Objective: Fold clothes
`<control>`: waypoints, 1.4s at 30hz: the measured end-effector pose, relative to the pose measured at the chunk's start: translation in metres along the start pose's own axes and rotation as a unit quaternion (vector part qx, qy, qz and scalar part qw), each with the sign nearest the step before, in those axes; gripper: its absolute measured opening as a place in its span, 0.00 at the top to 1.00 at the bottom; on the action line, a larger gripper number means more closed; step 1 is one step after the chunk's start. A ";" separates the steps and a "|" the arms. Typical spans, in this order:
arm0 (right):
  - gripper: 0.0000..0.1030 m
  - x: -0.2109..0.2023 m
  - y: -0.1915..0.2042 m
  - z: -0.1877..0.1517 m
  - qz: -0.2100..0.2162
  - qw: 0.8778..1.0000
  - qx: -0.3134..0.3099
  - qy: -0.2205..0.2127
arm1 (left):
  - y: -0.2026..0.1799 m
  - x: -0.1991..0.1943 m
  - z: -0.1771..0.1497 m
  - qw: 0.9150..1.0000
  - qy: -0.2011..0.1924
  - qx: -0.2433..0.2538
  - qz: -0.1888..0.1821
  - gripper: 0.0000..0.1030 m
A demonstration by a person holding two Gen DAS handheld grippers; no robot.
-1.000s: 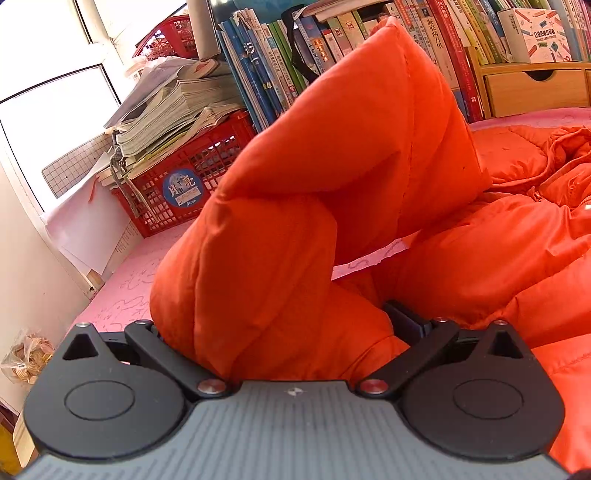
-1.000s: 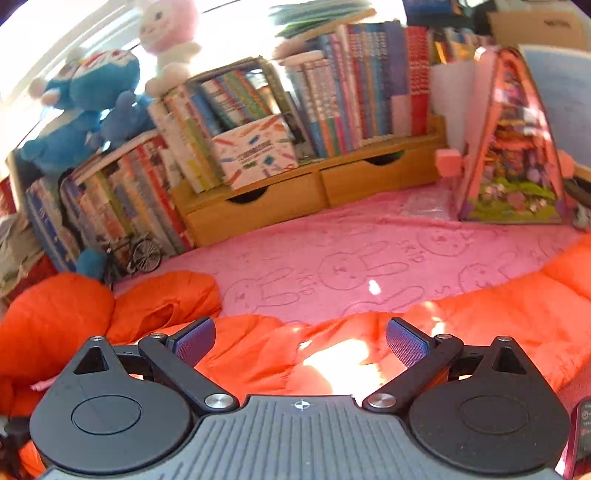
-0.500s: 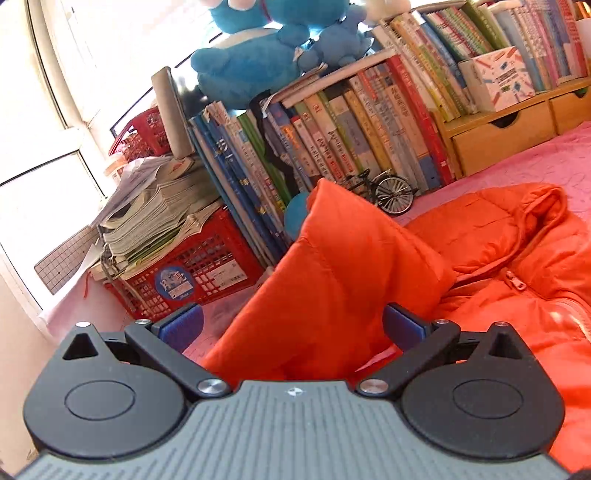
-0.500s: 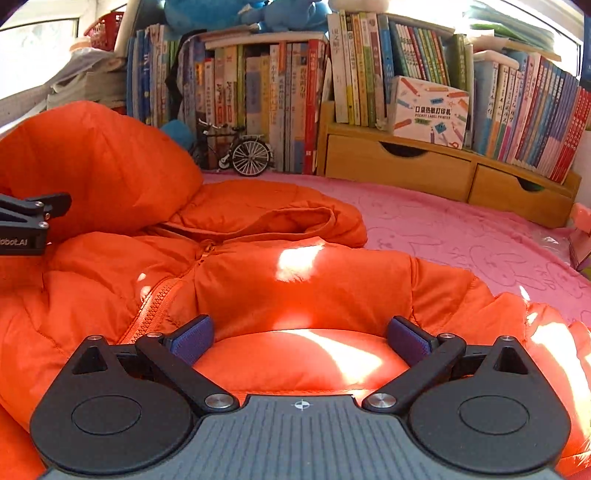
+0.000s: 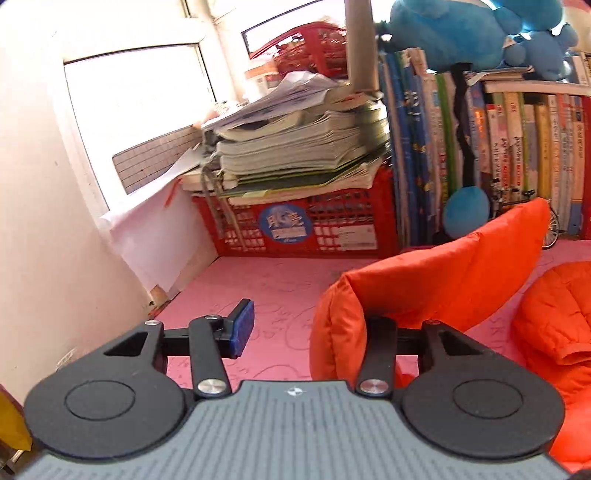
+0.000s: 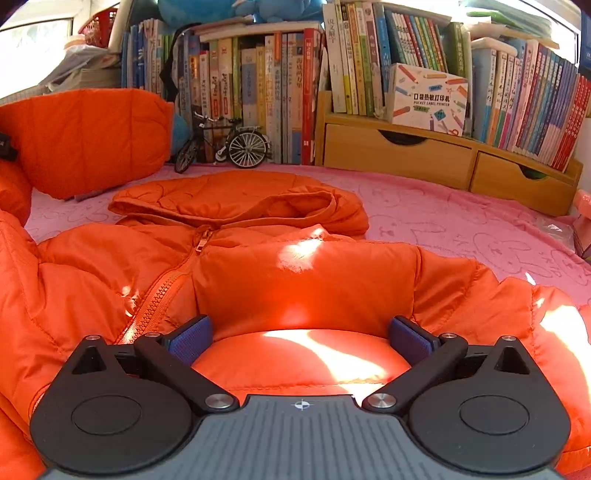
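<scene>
An orange puffer jacket [image 6: 258, 273] lies front up on the pink bunny-print cloth [image 6: 461, 229], zipper shut, hood [image 6: 240, 203] spread flat toward the books. My right gripper [image 6: 301, 338] is open, low over the jacket's chest, its pads astride a puffed panel. One sleeve [image 5: 443, 273] stands raised at the jacket's left; it also shows in the right wrist view [image 6: 88, 140]. My left gripper [image 5: 310, 328] is open; its left pad [image 5: 242, 328] is bare over the cloth, and its right finger is hidden behind the sleeve's end fold.
A red crate [image 5: 295, 229] with stacked papers stands at the back left by the window wall. Books [image 6: 258, 92], a model bicycle [image 6: 225, 146], wooden drawers [image 6: 443, 158] and blue plush toys [image 5: 461, 33] line the back. A pink item [image 6: 583, 221] sits at the right edge.
My left gripper opened, let go of the sleeve and swung left toward the crate. My right gripper swung left and now hovers low over the jacket's chest, still open.
</scene>
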State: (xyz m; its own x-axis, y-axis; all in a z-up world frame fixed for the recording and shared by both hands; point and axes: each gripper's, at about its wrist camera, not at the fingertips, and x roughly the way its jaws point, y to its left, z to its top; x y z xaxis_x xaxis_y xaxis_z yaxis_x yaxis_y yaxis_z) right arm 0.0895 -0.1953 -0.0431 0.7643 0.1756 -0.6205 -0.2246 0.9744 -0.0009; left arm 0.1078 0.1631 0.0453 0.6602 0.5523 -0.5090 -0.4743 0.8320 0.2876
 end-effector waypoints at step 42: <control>0.00 0.003 0.002 -0.002 -0.007 1.000 -0.006 0.004 | -0.073 -0.021 -0.049 0.956 0.003 0.229 -0.182 0.07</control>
State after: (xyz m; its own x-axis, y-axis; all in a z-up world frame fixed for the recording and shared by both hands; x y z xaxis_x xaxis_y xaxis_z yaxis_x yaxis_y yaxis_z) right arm 0.0899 -0.1931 -0.0463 0.7624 0.1614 -0.6267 -0.2213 0.9750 -0.0182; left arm 0.1002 0.0886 -0.0046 0.7286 0.2228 -0.6477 0.0915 0.9055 0.4144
